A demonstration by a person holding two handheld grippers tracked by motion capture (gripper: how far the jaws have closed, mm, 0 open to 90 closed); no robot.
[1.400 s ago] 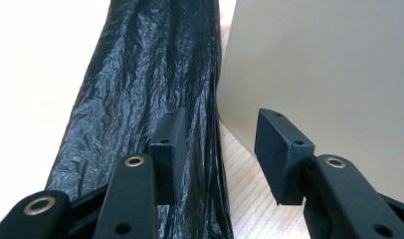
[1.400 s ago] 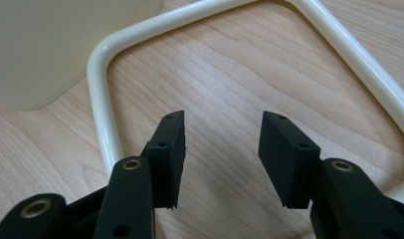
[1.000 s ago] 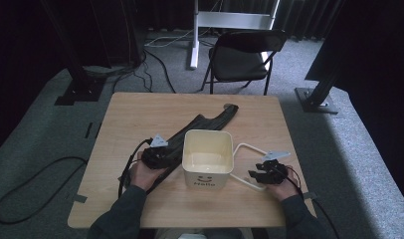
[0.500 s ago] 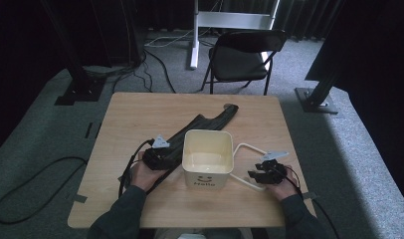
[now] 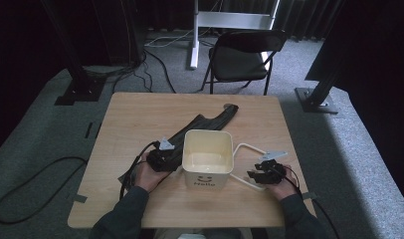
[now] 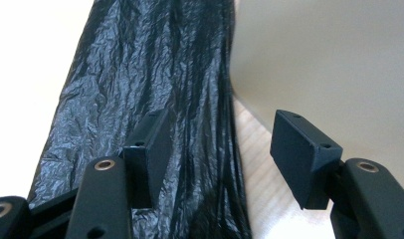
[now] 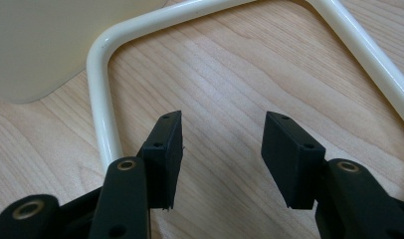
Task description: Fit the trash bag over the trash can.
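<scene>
At frame centre the cream bin [image 5: 208, 158] stands on the table [image 5: 140, 109], black bag [image 5: 200, 124] running to its upper left. Left hand-held gripper [image 6: 222, 149] has just opened over the bag; right hand-held gripper [image 7: 222, 159] gapes inside the bin's white handle [image 7: 103, 99], touching nothing.

Grey carpet [image 5: 50, 129] — black folding chair [image 5: 242, 59].

The cream square plastic bin [image 5: 208, 158] hides the middle of the long crumpled black plastic bag [image 5: 202, 123] lying behind it on the light wooden table [image 5: 140, 114]. In the left gripper view the bag [image 6: 140, 74] runs off the top and bottom edges. Beside the bin, its white tubular handle [image 7: 103, 89] is cut off at the right gripper view's edges.
</scene>
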